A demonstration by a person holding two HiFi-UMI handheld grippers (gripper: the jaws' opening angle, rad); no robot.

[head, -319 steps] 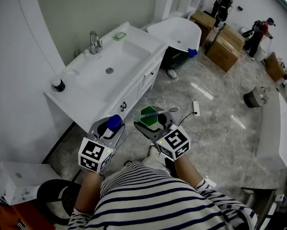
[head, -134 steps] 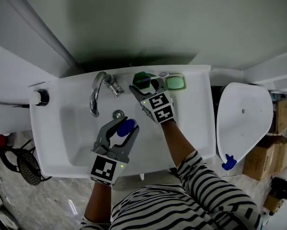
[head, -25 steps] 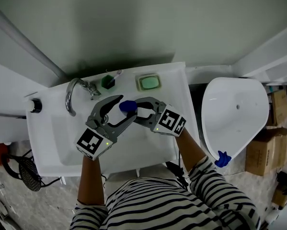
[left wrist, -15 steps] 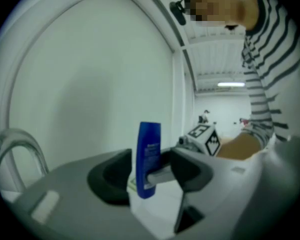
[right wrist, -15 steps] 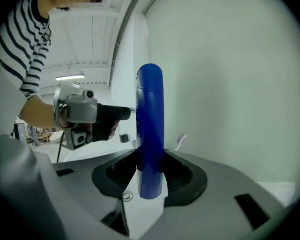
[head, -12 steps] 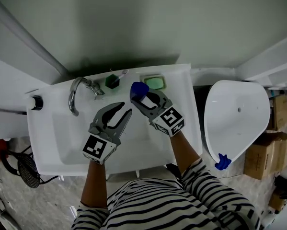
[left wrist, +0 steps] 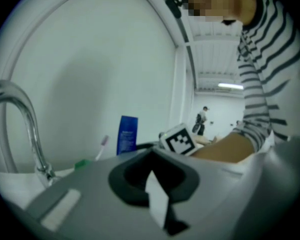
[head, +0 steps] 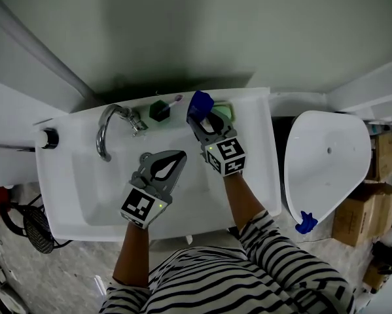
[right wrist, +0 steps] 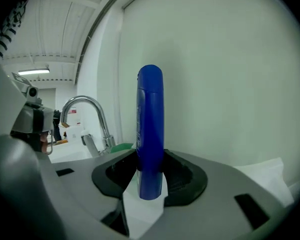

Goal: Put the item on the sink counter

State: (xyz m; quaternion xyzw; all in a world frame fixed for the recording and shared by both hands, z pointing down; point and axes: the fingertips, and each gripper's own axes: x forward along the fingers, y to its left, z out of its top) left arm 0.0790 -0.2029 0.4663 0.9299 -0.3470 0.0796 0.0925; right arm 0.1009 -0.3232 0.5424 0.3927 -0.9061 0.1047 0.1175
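A blue tube [head: 200,102] stands upright between the jaws of my right gripper [head: 202,118], which is shut on its lower end [right wrist: 150,124]. It hangs over the back ledge of the white sink counter [head: 254,175], next to the green soap dish [head: 226,112]. My left gripper [head: 180,156] is over the basin with its jaws shut and nothing between them [left wrist: 152,184]. In the left gripper view the blue tube [left wrist: 127,134] shows beyond the jaws, beside the right gripper's marker cube [left wrist: 179,139].
A chrome faucet [head: 109,128] curves over the basin at the back left. A green cup with a toothbrush [head: 160,110] stands right of the faucet. A black-capped item [head: 48,138] sits at the counter's left end. A white toilet [head: 326,169] stands right of the counter.
The left jaws went from wide open around the tube to shut and drew back over the basin. The right gripper carried the tube toward the back ledge by the soap dish.
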